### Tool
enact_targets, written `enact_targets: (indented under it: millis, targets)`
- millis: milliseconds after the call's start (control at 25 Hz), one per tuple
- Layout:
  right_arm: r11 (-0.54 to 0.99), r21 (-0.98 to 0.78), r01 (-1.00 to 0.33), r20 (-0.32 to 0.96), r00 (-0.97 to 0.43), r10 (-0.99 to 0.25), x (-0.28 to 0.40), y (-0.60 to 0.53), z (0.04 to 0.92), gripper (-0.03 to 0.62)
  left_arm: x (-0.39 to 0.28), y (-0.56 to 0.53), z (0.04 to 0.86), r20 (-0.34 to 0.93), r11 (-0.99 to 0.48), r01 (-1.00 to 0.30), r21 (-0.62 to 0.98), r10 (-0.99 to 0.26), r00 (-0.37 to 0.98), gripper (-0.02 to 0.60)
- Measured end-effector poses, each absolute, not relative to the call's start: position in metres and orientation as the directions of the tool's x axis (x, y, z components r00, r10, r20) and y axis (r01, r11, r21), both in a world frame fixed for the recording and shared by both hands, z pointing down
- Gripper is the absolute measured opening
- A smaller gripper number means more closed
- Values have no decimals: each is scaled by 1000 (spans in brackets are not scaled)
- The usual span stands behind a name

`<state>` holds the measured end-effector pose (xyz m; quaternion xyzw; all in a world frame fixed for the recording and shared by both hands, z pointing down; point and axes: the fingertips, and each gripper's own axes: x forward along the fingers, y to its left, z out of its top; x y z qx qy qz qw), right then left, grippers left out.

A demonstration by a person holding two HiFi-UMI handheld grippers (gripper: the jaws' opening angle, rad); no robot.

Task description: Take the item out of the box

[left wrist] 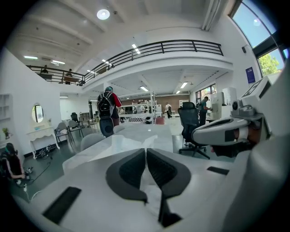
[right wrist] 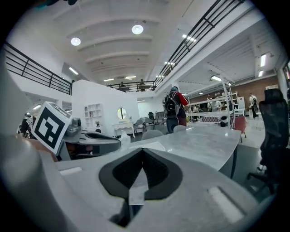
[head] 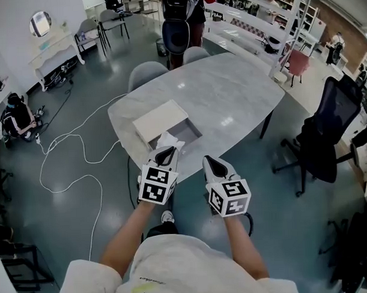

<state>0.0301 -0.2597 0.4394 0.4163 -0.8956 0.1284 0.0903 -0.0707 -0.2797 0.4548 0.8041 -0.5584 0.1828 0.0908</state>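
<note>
A white box (head: 161, 121) lies open on the marble table (head: 229, 87), its lid flipped to the far left beside the grey tray (head: 186, 132). Crumpled white paper (head: 169, 141) sticks up at the tray's near corner. My left gripper (head: 166, 154) is right at that paper, jaws shut on it; in the left gripper view the jaws (left wrist: 146, 152) are pressed together. My right gripper (head: 214, 164) hovers off the table's near edge, to the right of the box, jaws shut (right wrist: 142, 152) with only a thin white sliver between the pads.
Two grey chairs (head: 146, 72) stand at the table's far side, and a person with a backpack (head: 178, 20) stands behind them. A black office chair (head: 324, 135) is on the right. A white cable (head: 69, 156) snakes over the floor on the left.
</note>
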Motion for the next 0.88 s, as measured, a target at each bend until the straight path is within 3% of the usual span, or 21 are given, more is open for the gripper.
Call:
enact_targets:
  millis: [880]
  targets:
    - [699, -111, -706, 259, -700, -666, 37, -212, 431, 5, -61, -223, 448, 362, -273, -962, -14, -898, 250, 20]
